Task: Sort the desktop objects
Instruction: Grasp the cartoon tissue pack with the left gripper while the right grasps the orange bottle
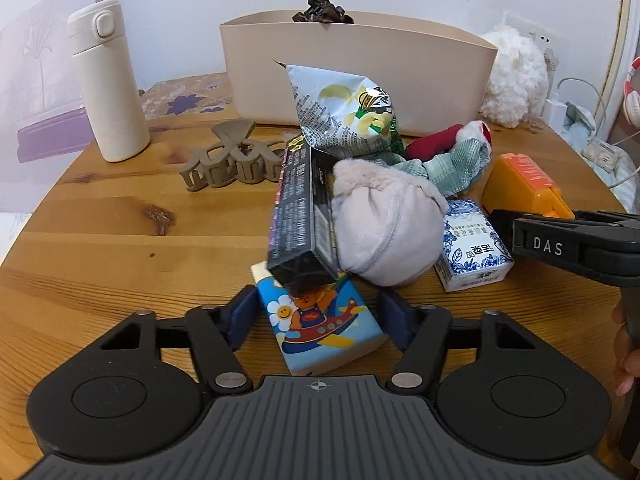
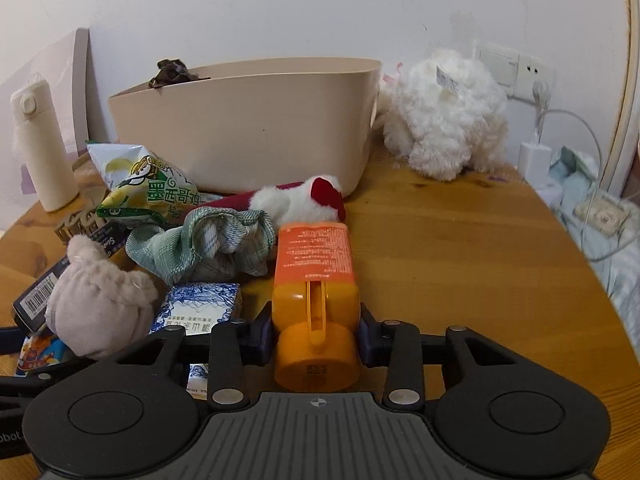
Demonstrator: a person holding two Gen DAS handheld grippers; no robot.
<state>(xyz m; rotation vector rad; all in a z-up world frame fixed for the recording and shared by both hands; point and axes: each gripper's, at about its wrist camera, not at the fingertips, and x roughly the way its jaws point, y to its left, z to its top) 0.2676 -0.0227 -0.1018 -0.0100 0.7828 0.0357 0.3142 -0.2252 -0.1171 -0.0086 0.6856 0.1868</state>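
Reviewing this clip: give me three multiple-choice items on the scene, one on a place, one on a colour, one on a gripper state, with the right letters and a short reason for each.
1. Where does the dark hair claw sit?
A. On the rim of the beige bin
B. Under the chip bag
C. Beside the white tumbler

2. What colour is the bottle between the right gripper's fingers?
A. Blue
B. Orange
C. Green

3. How is the left gripper set around the cartoon tissue pack?
A. Shut tight on it
B. Open, one finger on each side, gaps showing
C. Far from it

Answers:
1 A, the claw pokes up at the bin's top edge in both views.
2 B, the body and cap are orange, and both pads press its sides.
3 B, wood shows between each pad and the pack in the left wrist view.
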